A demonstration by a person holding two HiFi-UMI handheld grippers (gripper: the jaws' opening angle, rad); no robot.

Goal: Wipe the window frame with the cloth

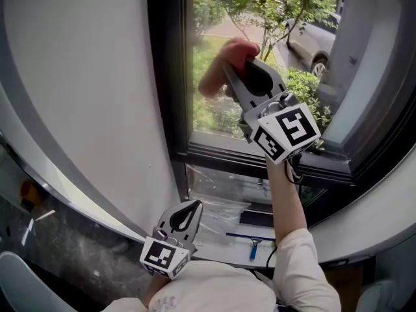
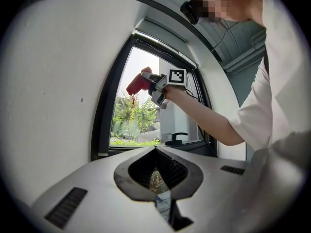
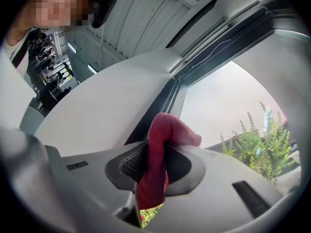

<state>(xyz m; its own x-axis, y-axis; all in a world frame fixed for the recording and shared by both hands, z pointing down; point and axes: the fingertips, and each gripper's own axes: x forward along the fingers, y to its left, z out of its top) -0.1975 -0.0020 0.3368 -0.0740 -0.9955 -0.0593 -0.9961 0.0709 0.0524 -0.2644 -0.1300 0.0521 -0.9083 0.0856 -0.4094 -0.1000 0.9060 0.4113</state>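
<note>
A red cloth [image 3: 156,165] of nubby, towel-like weave is gripped in the right claw [image 1: 234,70], its 2 jaws pressed onto a bunched fold; the rest is pushed up into a rounded hump above the ribbed black pads. The cloth is held high in front of the window glass [image 1: 292,5], near the dark, smooth vertical window frame [image 1: 170,77], though contact with frame or glass cannot be made out. The left claw [image 1: 190,208] is kept low beside the white wall [image 1: 84,77], well apart from the cloth, with its jaws drawn together and nothing between them. A crinkled sheet of clear plastic film [image 1: 218,197] is seen along the sill below the frame. A black lever handle [image 2: 176,137] is seen on the lower frame in the left gripper view. Green shrubs are visible through the glass.
</note>
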